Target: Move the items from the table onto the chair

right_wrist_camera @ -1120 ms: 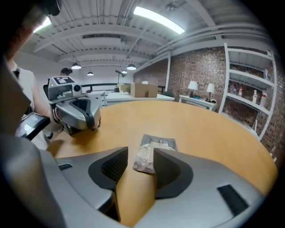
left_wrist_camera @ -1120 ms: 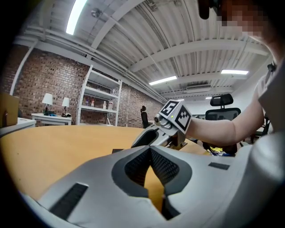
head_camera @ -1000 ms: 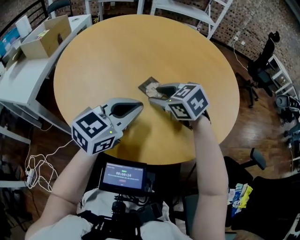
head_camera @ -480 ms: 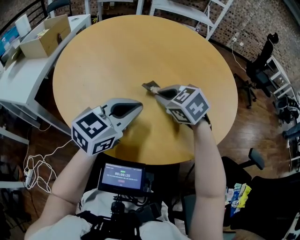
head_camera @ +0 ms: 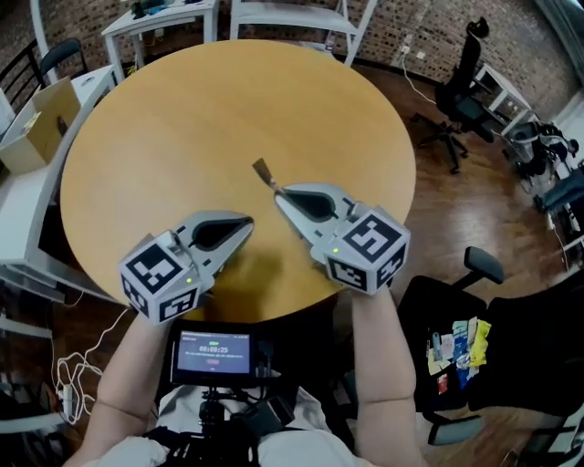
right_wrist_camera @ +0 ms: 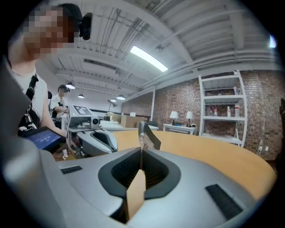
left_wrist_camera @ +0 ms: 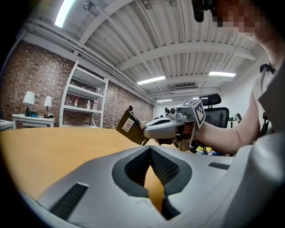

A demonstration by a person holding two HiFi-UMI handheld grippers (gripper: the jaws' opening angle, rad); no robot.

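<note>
A thin dark-brown packet (head_camera: 264, 171) with a barcode label hangs above the round wooden table (head_camera: 228, 100), and my right gripper (head_camera: 278, 191) is shut on its lower edge. In the right gripper view the packet (right_wrist_camera: 149, 139) stands edge-on just past the closed tips (right_wrist_camera: 141, 150). The left gripper view has the packet (left_wrist_camera: 129, 127) tilted in the air, pinched by the right gripper (left_wrist_camera: 146, 129). My left gripper (head_camera: 245, 223) hovers over the table's near edge, to the left of the right one, shut with nothing in it. The black chair (head_camera: 429, 301) stands at the lower right with several small packets (head_camera: 453, 351) on its seat.
On the white desk at the left stands a cardboard box (head_camera: 32, 123). White shelf tables (head_camera: 292, 16) line the brick wall behind. Black office chairs (head_camera: 461, 96) stand at the right. A small screen (head_camera: 213, 351) hangs at the person's chest.
The right gripper closed on the packet that lay flat on the table, raised it clear of the surface and drew back towards me. The left gripper shifted a little; the head view swung right.
</note>
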